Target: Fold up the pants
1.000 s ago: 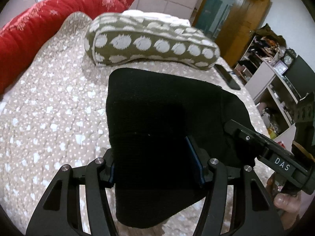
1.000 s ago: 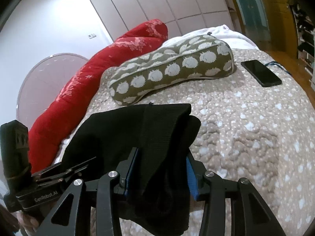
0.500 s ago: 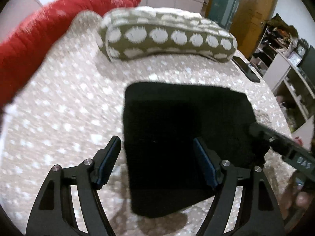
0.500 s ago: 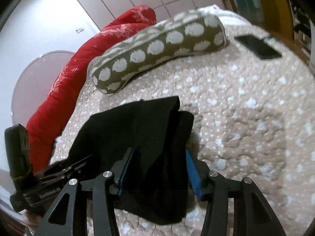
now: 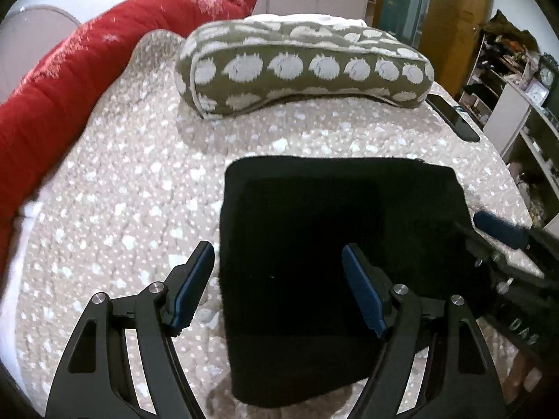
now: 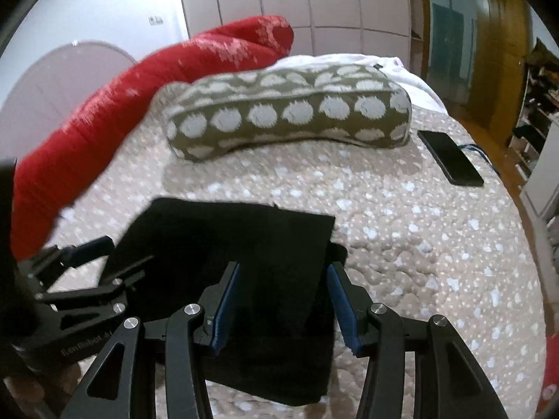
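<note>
Seemingly the folding is all but done. From the left wrist, the black pants (image 5: 332, 230) lie as a compact, squared stack on the bed (image 5: 115, 181), toward its near edge, below the spotted pillow (image 5: 304, 70). The left gripper (image 5: 277, 272) stands wide, gripping nothing. From the right wrist, the right gripper (image 6: 283, 296) is parted over the stack's right edge, pads clear of the cloth; perhaps only smoothing remains. A phone (image 6: 450, 157) lies near the bed's right edge.

My left gripper (image 5: 277, 281), black skeletal arms, silver screws, blue ribbed pads, my right gripper (image 6: 283, 300) alike, white lettering on each black body
</note>
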Action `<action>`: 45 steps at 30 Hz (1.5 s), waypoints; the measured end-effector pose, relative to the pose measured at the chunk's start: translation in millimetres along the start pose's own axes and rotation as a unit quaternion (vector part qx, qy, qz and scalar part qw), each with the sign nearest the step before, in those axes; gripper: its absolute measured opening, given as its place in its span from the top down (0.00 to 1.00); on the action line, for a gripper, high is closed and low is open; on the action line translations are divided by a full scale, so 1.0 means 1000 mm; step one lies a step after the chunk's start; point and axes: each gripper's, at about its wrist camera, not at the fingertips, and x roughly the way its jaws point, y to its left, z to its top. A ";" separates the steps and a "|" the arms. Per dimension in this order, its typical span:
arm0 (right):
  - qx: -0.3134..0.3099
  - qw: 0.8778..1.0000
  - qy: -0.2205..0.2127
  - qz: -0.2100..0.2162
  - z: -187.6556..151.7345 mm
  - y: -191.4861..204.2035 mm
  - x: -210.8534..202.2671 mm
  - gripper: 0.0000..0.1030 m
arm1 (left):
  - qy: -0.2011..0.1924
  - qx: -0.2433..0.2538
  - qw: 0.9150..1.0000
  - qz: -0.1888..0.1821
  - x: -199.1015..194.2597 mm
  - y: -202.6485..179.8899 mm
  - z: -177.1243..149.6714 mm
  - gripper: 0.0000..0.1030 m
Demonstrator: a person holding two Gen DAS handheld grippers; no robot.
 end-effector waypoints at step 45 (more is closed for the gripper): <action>0.052 0.998 -0.047 -0.003 -0.037 -0.002 -0.058 0.50 | -0.074 -0.014 0.996 0.047 -0.075 -0.006 -0.055 0.24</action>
